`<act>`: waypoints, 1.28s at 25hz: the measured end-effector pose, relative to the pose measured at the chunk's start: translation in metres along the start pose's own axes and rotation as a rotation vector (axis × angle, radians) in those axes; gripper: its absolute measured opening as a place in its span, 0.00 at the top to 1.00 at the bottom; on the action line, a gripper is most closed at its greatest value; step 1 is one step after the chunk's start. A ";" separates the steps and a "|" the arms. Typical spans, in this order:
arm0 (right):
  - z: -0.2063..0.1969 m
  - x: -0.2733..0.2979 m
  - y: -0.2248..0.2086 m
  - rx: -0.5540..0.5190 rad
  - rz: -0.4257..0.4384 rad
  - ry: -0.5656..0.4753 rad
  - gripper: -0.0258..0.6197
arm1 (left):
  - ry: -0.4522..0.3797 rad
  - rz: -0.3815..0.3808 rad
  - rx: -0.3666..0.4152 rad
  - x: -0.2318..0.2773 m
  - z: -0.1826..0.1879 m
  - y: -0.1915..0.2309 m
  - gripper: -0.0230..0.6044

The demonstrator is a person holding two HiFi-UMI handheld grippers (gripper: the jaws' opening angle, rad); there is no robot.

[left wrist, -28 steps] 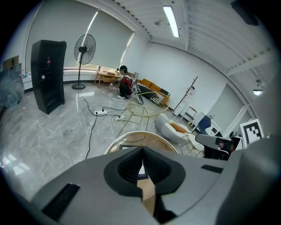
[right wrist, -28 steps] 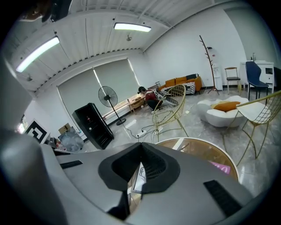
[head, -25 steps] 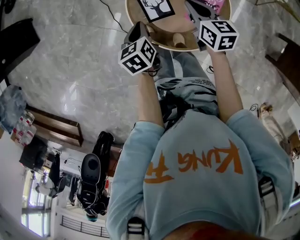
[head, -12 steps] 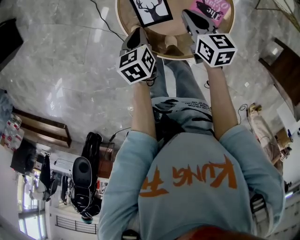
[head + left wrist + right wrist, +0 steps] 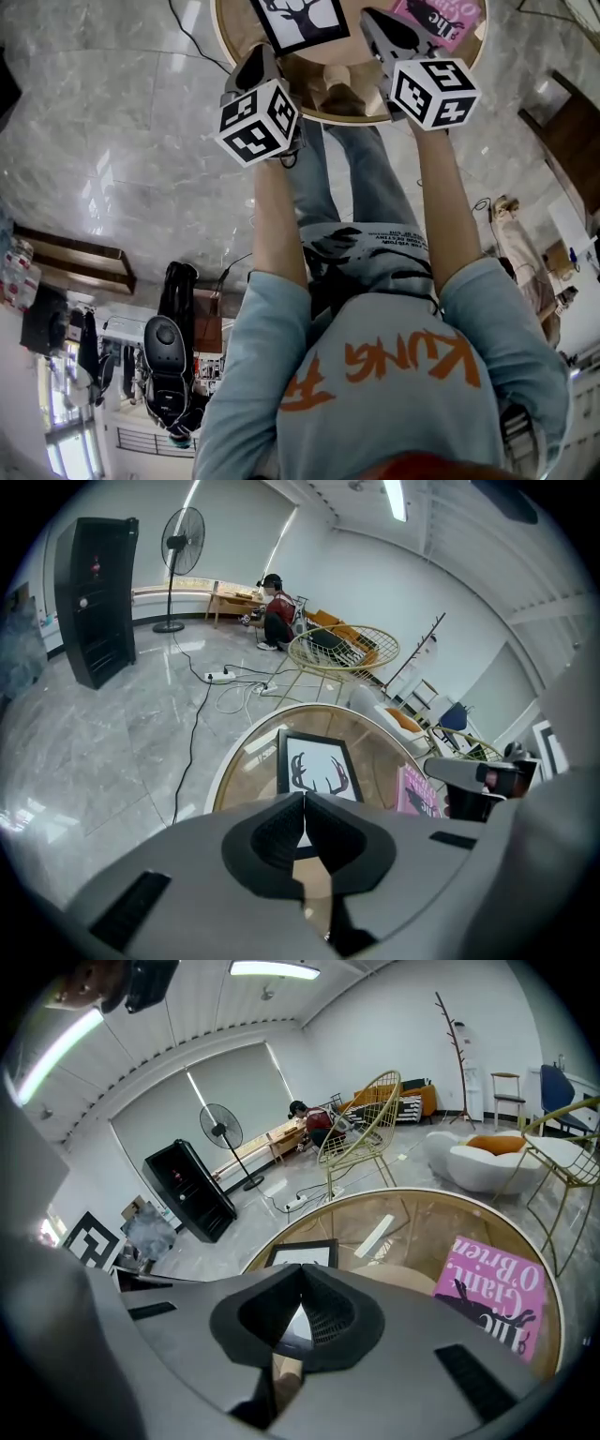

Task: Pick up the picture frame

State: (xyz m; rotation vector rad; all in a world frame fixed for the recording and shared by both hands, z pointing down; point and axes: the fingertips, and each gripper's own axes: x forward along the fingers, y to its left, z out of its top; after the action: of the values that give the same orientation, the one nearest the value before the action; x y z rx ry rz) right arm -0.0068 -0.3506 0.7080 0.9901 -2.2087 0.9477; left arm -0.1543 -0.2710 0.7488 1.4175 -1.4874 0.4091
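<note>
The picture frame (image 5: 300, 21) is black with a deer-antler print and lies flat on the left part of a round glass table (image 5: 228, 45). My left gripper (image 5: 261, 54) hovers over the table's near edge, shut and empty, with the frame (image 5: 314, 766) just beyond its tips (image 5: 304, 799). My right gripper (image 5: 372, 19) is also shut and empty, above the table between the frame (image 5: 302, 1254) and a pink book (image 5: 492, 1293). Neither gripper touches the frame.
The pink book (image 5: 441, 17) lies on the table's right side. A wooden table base (image 5: 339, 80) shows through the glass. On the floor beyond are a black cabinet (image 5: 94, 597), a fan (image 5: 183, 546), cables (image 5: 234, 682), a gold wire chair (image 5: 342, 649) and a crouching person (image 5: 277, 611).
Both grippers have sunk toward the table top, still shut. The frame and book have not moved on the table.
</note>
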 end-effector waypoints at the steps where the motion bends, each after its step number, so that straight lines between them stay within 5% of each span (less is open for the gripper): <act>1: -0.004 0.007 -0.001 -0.001 0.001 0.008 0.96 | 0.004 0.000 -0.001 0.006 -0.001 0.003 0.93; 7: -0.030 0.054 -0.010 -0.019 -0.007 0.070 0.96 | 0.033 0.008 -0.010 0.044 -0.017 0.024 0.93; 15: -0.046 0.084 -0.025 -0.025 -0.022 0.150 0.81 | 0.036 -0.004 -0.005 0.070 -0.014 0.028 0.92; 18: -0.047 0.095 -0.030 -0.025 -0.031 0.170 0.81 | 0.062 -0.005 0.010 0.079 -0.014 0.027 0.75; 32: -0.056 0.124 -0.042 -0.037 -0.065 0.255 0.80 | 0.130 0.008 0.041 0.109 -0.010 0.029 0.76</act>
State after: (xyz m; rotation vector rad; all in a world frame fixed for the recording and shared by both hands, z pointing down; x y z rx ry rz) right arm -0.0360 -0.3787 0.8447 0.8670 -1.9638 0.9438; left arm -0.1559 -0.3151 0.8529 1.3913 -1.3868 0.5294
